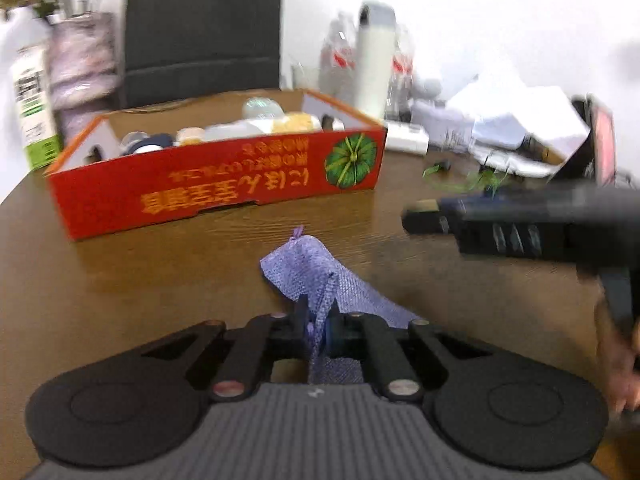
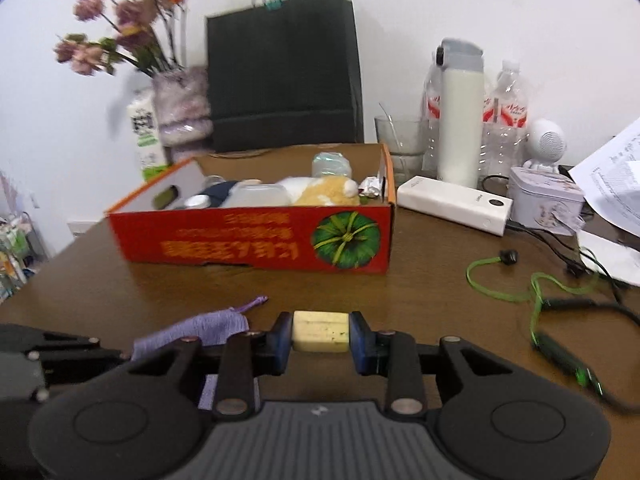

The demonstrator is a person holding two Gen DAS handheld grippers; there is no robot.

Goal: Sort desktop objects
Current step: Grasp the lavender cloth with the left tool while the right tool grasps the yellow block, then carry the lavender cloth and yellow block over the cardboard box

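A purple woven pouch (image 1: 316, 268) lies on the brown table, and my left gripper (image 1: 318, 326) is shut on its near end, the cloth pinched between the pads. The same pouch (image 2: 208, 326) shows at the left of the right wrist view. My right gripper (image 2: 320, 334) is shut on a pale yellow eraser block (image 2: 320, 330), its blue pads pressing both ends. In the left wrist view the right gripper (image 1: 424, 220) reaches in from the right, blurred. Behind both stands the red cardboard box (image 1: 216, 192), also red cardboard box (image 2: 256, 240), holding several small items.
A green earphone cable (image 2: 536, 292) trails over the table on the right, near a white power bank (image 2: 456, 204), a tin (image 2: 544, 200) and papers (image 2: 616, 180). Bottles, a white flask (image 2: 460, 120), a glass, a black bag (image 2: 280, 68) and a flower vase line the wall.
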